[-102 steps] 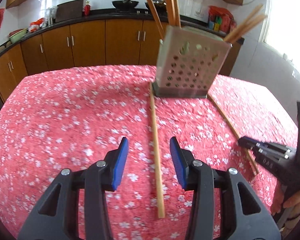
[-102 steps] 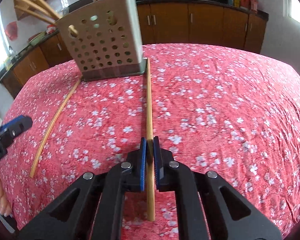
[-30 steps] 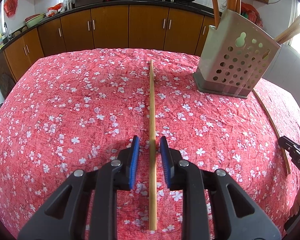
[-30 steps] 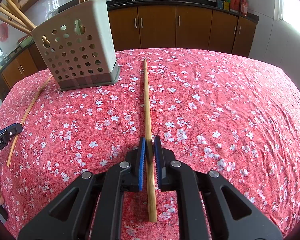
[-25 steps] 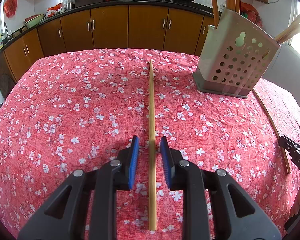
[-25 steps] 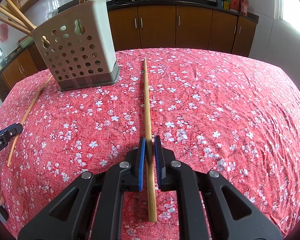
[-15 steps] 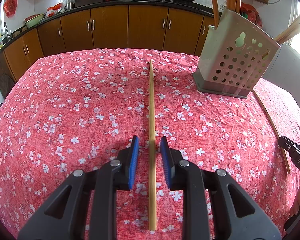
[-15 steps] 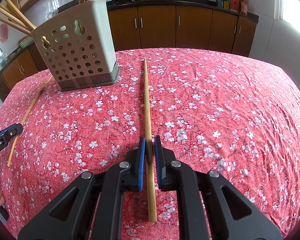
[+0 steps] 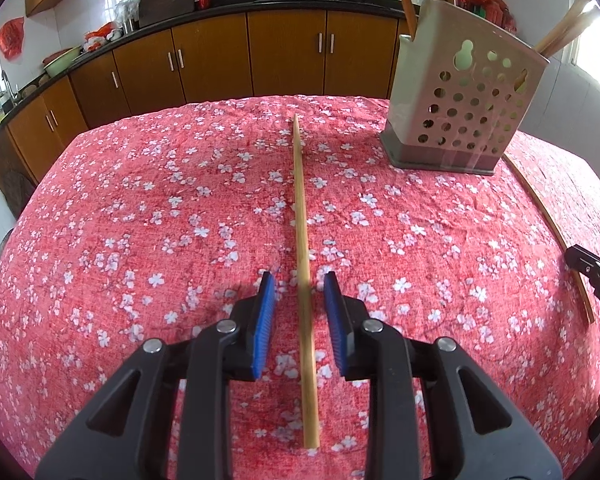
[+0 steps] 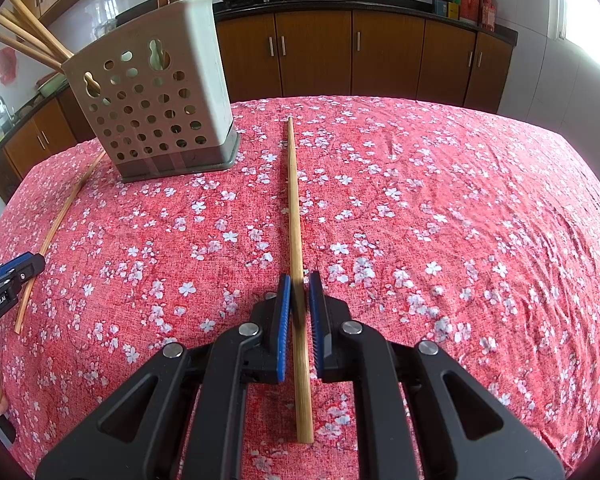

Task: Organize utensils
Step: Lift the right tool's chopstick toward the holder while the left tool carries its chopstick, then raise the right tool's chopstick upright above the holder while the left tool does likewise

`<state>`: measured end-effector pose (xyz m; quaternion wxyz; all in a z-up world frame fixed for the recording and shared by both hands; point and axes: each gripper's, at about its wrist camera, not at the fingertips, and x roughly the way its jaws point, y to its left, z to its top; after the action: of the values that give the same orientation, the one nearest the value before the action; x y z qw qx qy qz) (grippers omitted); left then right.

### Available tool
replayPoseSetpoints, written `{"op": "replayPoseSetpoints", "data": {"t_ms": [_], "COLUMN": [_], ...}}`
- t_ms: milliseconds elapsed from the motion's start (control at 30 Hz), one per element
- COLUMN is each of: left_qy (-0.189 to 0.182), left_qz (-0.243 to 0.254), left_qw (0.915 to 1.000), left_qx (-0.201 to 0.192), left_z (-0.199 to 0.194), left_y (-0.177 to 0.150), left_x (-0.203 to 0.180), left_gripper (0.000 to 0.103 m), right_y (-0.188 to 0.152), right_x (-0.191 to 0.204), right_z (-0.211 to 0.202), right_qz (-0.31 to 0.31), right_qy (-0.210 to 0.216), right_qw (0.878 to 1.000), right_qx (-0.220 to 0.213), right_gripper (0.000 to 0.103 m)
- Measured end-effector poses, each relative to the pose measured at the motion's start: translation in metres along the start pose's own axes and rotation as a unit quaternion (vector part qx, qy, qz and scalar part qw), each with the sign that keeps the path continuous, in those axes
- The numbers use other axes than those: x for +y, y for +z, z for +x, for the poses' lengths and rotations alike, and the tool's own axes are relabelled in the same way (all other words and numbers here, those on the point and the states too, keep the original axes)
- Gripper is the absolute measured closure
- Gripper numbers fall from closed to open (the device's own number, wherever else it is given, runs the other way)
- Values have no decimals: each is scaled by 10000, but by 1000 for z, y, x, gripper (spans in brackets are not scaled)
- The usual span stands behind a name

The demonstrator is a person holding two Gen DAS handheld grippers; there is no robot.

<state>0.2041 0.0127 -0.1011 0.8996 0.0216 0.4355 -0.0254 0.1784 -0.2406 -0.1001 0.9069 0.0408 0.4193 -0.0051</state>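
Several chopsticks already stand in the perforated holder (image 10: 156,100). Two remain: the right claw (image 10: 299,312) grips one chopstick (image 10: 294,216), holder at its 11 o'clock; the left claw (image 9: 300,312) straddles another chopstick (image 9: 302,216), narrowly open, on the surface (image 9: 140,200).

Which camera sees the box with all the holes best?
The right wrist view: the holder looks biggest there, showing its holed front and plain side. The left wrist view shows it smaller, off to the right, mostly its holed face.
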Motion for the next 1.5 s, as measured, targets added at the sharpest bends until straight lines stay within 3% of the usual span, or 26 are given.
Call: {"op": "replayPoseSetpoints", "data": {"t_ms": [133,267,433,600,933,1133,1500], "left_qy": [-12,-32,-20,-101,-288,-453,-555], "left_qz": [-24,6,157,173,-77,-295,-296], "left_qw": [10000,10000,9999,9995,9942,9865,9784], "left_qx": [0,-8,-22,-255,-1031,-1547,-1969], "left_z": [-3,-11,-19,-41,-96,-128,-161], "left_y": [-5,-13,-22,-23,8,35,66], "left_x": [-2,3,4,8,18,28,28], "left_gripper": [78,95,95,95,95,95,95], "right_y": [-2,-4,-10,-10,14,33,61], "right_x": [0,-4,-10,-14,-23,-26,-15], "right_z": [-3,-6,-15,-39,-88,-108,-139], "right_qz": [55,110,226,250,371,405,325], "right_qy": [48,138,213,282,415,489,672], "right_qw": [10000,9998,9995,9985,9915,9844,9755], "right_qx": [1,2,-69,-407,-1179,-1642,-2068], "right_gripper": [92,95,95,95,95,95,95]}}
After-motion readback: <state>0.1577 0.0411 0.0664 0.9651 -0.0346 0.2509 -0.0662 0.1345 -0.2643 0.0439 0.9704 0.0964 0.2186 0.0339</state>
